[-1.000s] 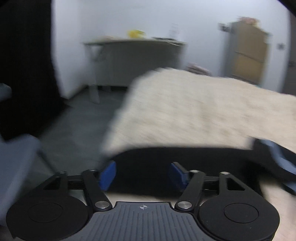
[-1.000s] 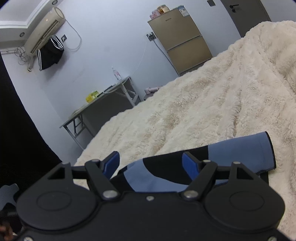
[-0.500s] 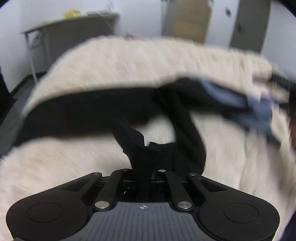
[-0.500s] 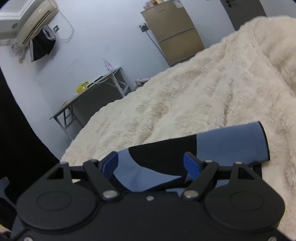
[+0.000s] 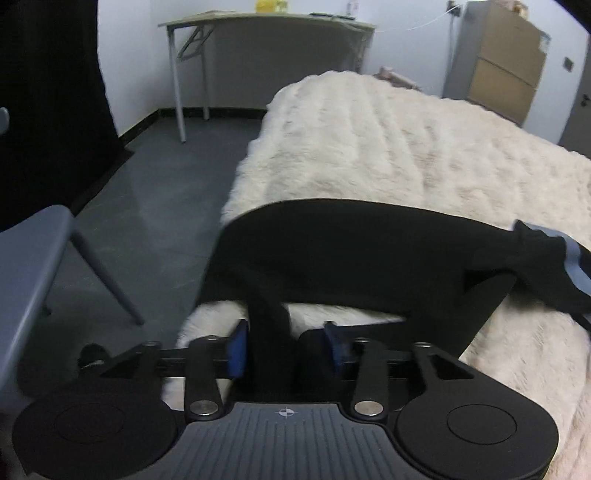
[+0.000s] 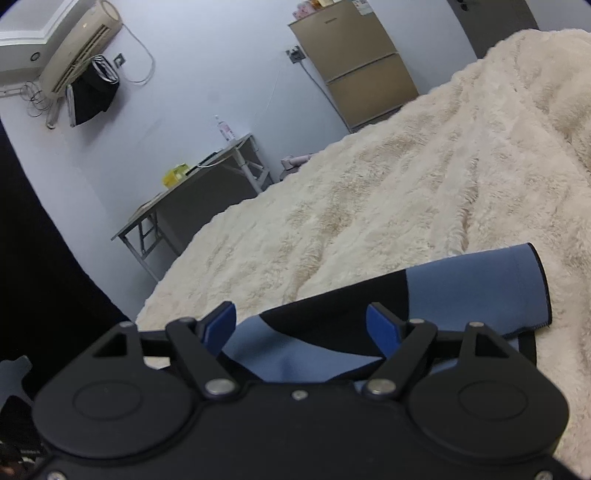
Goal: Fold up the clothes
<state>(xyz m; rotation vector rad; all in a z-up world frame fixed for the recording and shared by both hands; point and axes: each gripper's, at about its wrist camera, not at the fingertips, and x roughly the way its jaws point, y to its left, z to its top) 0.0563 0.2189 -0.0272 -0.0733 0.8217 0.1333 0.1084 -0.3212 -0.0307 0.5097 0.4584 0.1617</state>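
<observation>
Ahead of both your grippers spreads the cream plush blanket (image 5: 388, 147), running from just beyond the fingers out to the far end of the bed. Past it, well beyond your left fingers, stands the grey folding table (image 5: 266, 33); far ahead to the right of them is the tan fridge (image 5: 498, 62). Left of your left fingers, off the bed, a grey chair (image 5: 33, 254) stands on the dark floor.

The black and blue garment (image 5: 351, 254) lies across the blanket just ahead of your left gripper (image 5: 286, 350), its black body stretching from between the fingers out to their right, where a blue edge shows. A strip of its black cloth runs back between the two blue pads. Those jaws stand partly apart, with a gap visible on either side of the strip, so they have no clamp on it.

Your right gripper (image 6: 303, 325) has its jaws wide apart, holding nothing. The garment's blue sleeve (image 6: 480, 291) lies flat on the blanket just ahead and to the right of those fingers, with black and blue cloth passing under the gap between them.
</observation>
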